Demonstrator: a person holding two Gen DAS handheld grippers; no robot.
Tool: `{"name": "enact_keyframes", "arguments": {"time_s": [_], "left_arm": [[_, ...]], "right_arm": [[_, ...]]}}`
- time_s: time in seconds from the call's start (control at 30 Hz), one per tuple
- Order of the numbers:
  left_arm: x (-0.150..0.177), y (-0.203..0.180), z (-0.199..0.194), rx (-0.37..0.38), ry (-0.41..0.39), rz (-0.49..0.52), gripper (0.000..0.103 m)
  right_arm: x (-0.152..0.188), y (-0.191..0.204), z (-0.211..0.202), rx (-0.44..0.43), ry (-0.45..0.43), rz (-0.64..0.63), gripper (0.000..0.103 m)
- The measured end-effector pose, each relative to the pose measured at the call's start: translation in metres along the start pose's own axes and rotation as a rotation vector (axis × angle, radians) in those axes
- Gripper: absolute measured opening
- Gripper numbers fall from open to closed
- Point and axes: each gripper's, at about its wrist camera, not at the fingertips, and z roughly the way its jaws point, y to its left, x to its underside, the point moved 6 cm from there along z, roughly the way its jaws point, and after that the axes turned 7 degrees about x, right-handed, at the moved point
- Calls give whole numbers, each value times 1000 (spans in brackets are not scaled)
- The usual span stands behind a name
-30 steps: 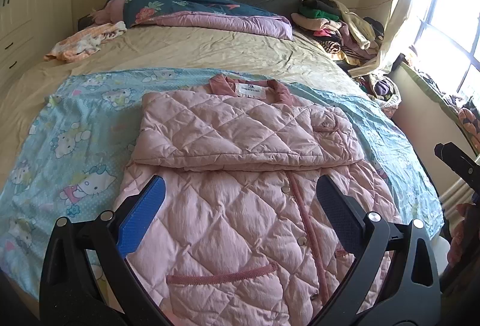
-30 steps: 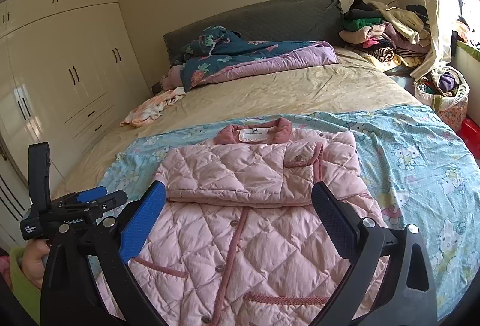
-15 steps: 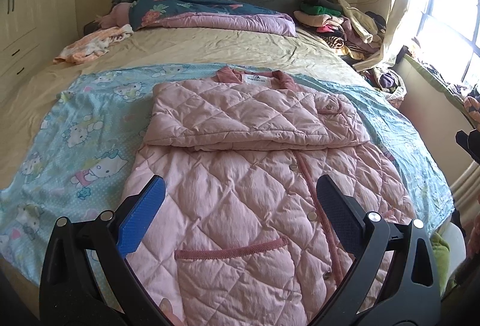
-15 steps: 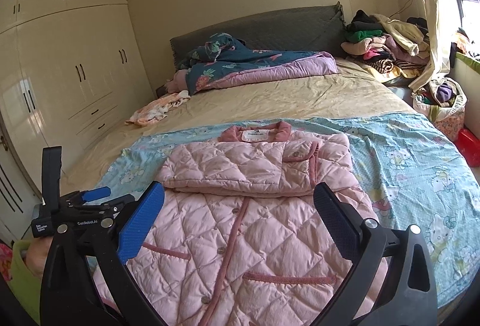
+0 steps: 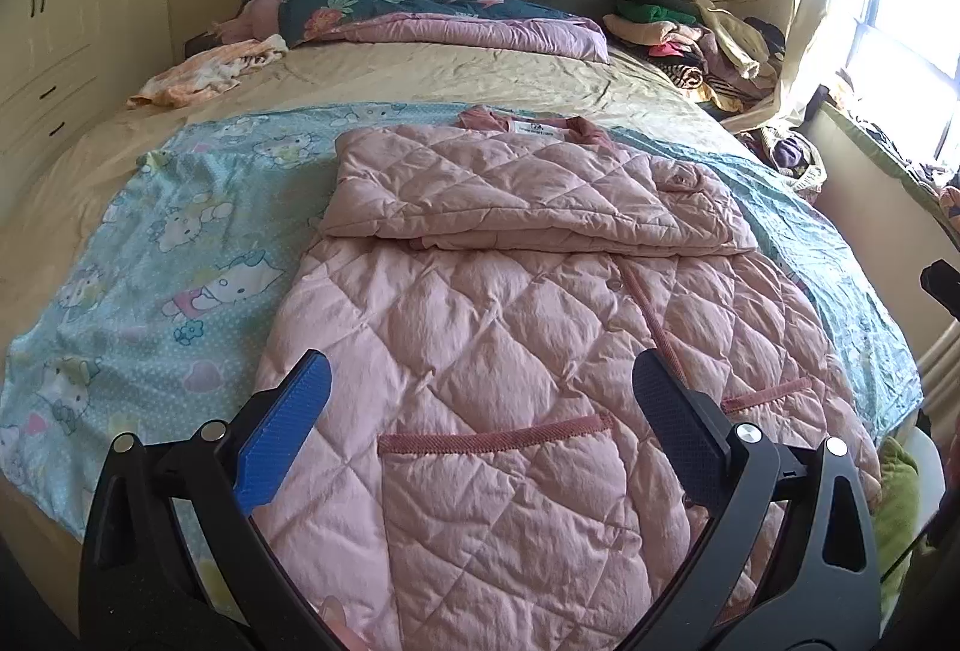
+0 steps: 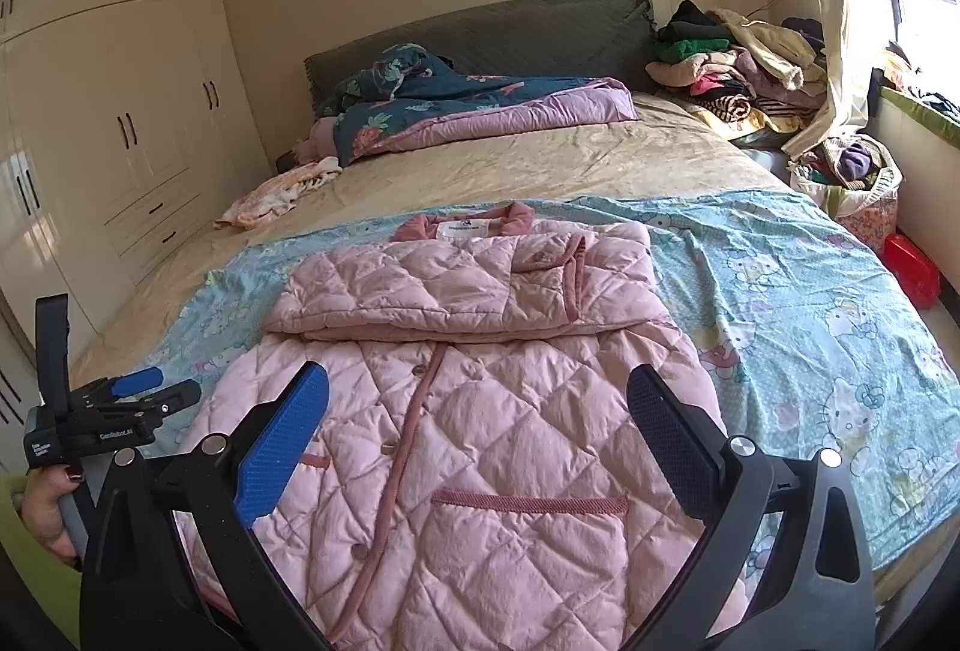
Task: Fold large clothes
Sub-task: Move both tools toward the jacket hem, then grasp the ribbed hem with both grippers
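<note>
A pink quilted coat (image 5: 510, 327) (image 6: 480, 399) lies front up on a blue cartoon-print sheet (image 5: 150, 261) (image 6: 810, 315) on the bed. Both sleeves are folded across its chest into a flat band below the collar. My left gripper (image 5: 480, 399) hovers open above the lower hem, over the left pocket, holding nothing. My right gripper (image 6: 477, 411) hangs open over the coat's lower front, also empty. The left gripper (image 6: 120, 405) shows at the left edge of the right wrist view, held by a hand (image 6: 48, 507).
A dark floral quilt (image 6: 456, 105) lies by the grey headboard, a small peach garment (image 5: 210, 72) on the beige sheet at left. A heap of clothes (image 6: 738, 57) sits at the bed's far right corner. White wardrobes (image 6: 120, 123) line the left wall; a window is right.
Both grippers have drawn back toward the foot of the bed, so more of the coat's lower half and pockets is in view. The coat has not moved.
</note>
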Motion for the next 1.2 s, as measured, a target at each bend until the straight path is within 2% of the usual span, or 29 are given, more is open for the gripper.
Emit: {"name": "enact_keyframes", "arguments": {"time_s": [0.2,0.63,1.07,1.2], "left_arm": [[19,8,0,-22,14,14,94],[56,47,1,-71,56,-32,94],[95,87,-7,-69,96,-113,93],[108,95,-11,-49,113,-137,70]], "right_arm": [[20,-16,5,43,33,3,99],[62,-51,18,139,115,10,99],[78,-73,13,169,129,32,99],[83,-78,12,174,140,34,99]]}}
